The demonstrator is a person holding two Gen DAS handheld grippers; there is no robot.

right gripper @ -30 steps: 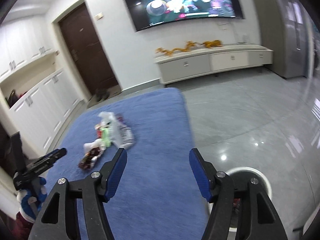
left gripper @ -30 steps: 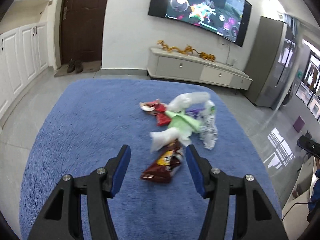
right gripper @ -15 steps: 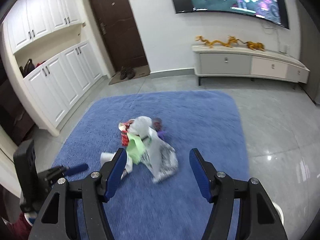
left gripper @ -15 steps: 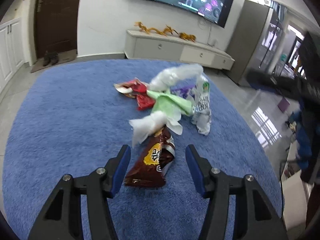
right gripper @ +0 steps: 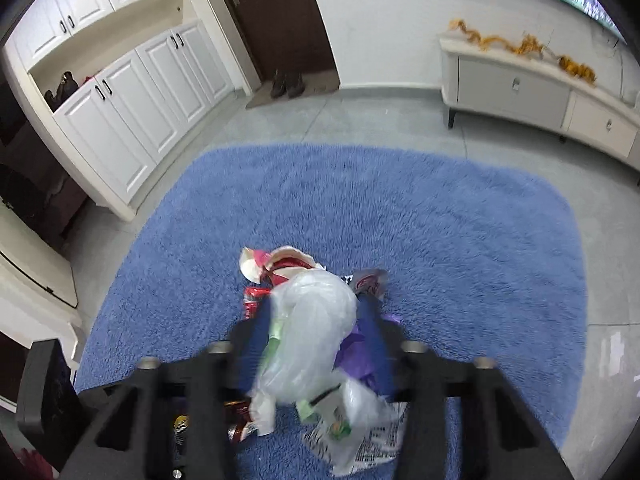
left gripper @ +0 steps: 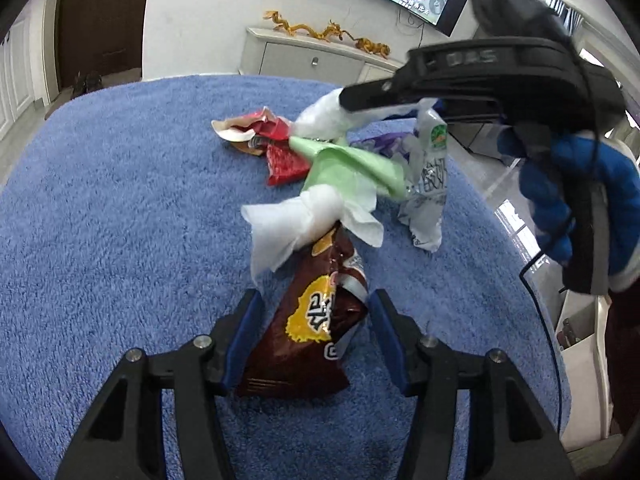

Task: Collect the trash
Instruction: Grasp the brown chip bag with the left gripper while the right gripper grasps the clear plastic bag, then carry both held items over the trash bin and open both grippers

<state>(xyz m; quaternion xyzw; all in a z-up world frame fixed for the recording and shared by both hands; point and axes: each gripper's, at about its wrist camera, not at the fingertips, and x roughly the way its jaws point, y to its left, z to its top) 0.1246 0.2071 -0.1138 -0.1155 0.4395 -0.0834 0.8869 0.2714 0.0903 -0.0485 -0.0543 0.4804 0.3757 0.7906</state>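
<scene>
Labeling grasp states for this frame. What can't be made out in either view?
- Right gripper, right wrist view: blurred; whether its pads press the clear plastic bag is unclear.
- Purple wrapper, same view: mostly behind the bag.
- Brown snack bag, left wrist view: top under the white tissue; sits between the open left gripper.

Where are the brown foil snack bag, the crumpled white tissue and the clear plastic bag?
Brown foil snack bag [left gripper: 312, 320]: left wrist view, on its yellow logo.
Crumpled white tissue [left gripper: 304, 220]: left wrist view, on its bunched middle.
Clear plastic bag [right gripper: 312, 320]: right wrist view, on its bulging middle.
</scene>
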